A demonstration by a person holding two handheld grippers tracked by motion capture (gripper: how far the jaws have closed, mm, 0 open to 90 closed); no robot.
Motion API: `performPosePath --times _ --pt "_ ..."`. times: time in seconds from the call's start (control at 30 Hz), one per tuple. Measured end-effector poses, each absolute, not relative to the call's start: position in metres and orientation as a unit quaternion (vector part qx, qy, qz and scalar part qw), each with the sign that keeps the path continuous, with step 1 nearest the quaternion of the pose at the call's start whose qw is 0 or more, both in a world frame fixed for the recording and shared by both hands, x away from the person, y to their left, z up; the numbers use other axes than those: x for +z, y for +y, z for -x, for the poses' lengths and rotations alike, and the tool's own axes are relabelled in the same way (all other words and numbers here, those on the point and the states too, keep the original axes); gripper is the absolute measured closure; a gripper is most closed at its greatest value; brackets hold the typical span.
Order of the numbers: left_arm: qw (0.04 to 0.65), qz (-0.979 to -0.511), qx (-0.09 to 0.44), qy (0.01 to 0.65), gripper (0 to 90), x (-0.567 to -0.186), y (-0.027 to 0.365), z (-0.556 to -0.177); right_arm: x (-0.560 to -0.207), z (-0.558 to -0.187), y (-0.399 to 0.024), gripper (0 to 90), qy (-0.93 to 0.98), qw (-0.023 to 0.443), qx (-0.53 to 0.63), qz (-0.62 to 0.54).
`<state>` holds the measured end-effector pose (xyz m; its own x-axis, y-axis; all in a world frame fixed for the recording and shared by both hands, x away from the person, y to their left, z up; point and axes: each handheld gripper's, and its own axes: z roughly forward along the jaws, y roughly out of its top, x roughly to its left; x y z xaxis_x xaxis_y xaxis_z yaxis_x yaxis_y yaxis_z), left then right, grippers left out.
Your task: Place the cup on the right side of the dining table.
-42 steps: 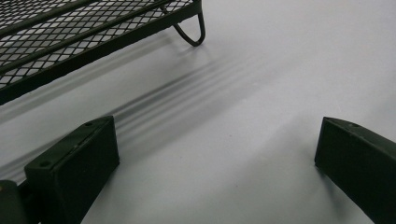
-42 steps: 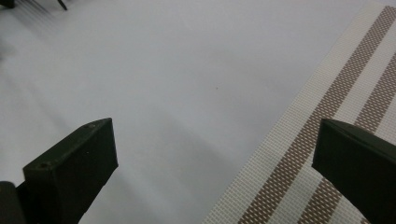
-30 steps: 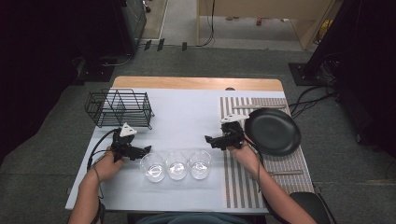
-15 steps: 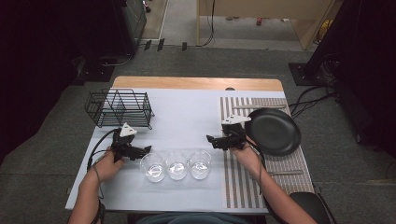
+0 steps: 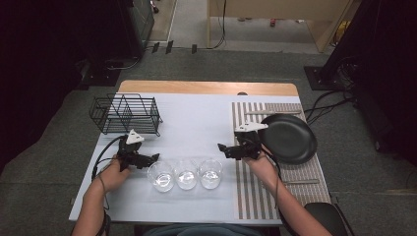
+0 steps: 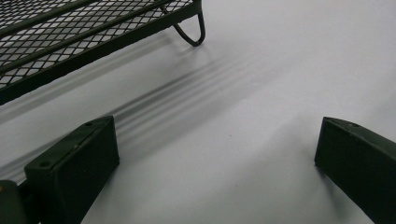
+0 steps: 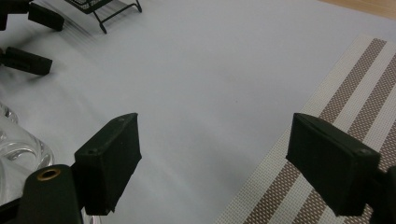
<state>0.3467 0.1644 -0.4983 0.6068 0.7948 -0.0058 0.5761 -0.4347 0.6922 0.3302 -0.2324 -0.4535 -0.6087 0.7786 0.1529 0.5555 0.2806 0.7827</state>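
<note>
Three clear empty glasses (image 5: pixel 161 175) (image 5: pixel 186 173) (image 5: pixel 210 172) stand in a row near the table's front edge. My left gripper (image 5: pixel 153 159) rests just left of the row, pointing right. Its jaws (image 6: pixel 215 135) are open over bare white tabletop. My right gripper (image 5: pixel 222 148) hovers above and right of the rightmost glass, pointing left. Its jaws (image 7: pixel 212 126) are open, have just been opening a little, and hold nothing. One glass (image 7: pixel 14 149) shows at the lower left of the right gripper view, and the left gripper (image 7: pixel 28 37) shows farther off.
A black wire rack (image 5: pixel 125 114) (image 6: pixel 70 42) stands at the back left. A black pan (image 5: pixel 287 138) lies on the striped placemat (image 5: pixel 255 191) (image 7: pixel 355 93) at the right. Grey utensils (image 5: pixel 295 182) lie on that mat.
The right gripper has edged very slightly to the right. The left hand and the glasses have kept their places.
</note>
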Motion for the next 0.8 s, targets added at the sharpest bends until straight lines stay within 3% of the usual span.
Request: performPosePath --times 0.3,0.43,0.67,0.8 --pt "0.336 -0.831 0.163 0.412 0.0 -0.498 0.164 -0.347 -0.453 -0.327 -0.233 12.5 0.789 0.106 0.435 -0.42" --pt "0.336 -0.831 0.163 0.412 0.0 -0.498 0.164 -0.347 -0.452 -0.326 -0.235 0.0 0.79 0.095 0.437 -0.42" --pt "0.336 -0.831 0.163 0.412 0.0 -0.498 0.164 -0.347 -0.451 -0.323 -0.234 0.0 0.791 0.104 0.444 -0.407" --pt "0.336 -0.831 0.163 0.412 0.0 -0.498 0.164 -0.347 -0.447 -0.319 -0.232 5.4 0.799 0.131 0.443 -0.384"
